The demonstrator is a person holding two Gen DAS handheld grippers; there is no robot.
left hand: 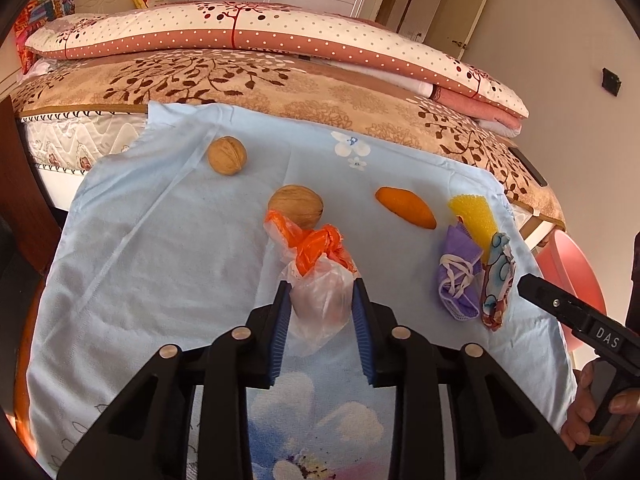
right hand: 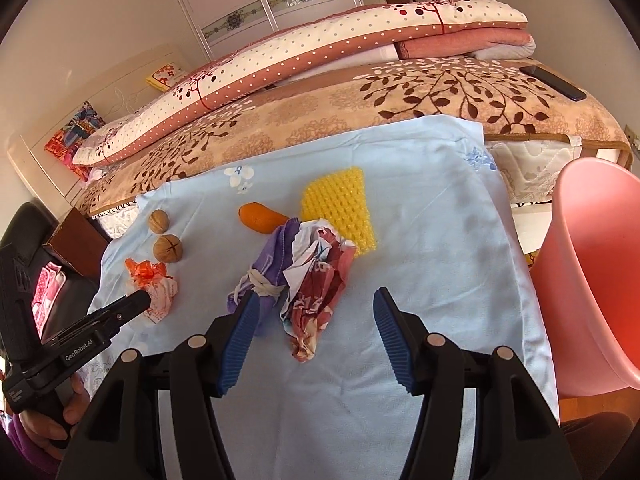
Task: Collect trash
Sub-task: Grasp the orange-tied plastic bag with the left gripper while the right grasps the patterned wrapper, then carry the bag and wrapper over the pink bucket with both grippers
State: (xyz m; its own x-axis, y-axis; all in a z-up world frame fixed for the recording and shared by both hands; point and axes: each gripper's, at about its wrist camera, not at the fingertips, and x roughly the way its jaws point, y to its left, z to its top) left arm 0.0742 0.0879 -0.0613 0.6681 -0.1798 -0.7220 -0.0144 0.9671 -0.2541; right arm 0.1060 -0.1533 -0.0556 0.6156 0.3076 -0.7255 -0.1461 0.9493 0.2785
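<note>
The left gripper (left hand: 320,304) clamps its fingers on the knotted plastic bag (left hand: 316,280), the right gripper (right hand: 314,344) hovers fingers apart over the crumpled wrapper (right hand: 316,300), and two walnuts (left hand: 227,155) lie near the surface's (left hand: 160,240) far left corner.

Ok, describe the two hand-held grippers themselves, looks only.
Both alike: black plastic frames with round silver rivets and blue ribbed pads. The left hand-held gripper bears white "GenRobot.AI" lettering; the right hand-held gripper bears "DAS". A purple sleeve shows at the left hand.
</note>
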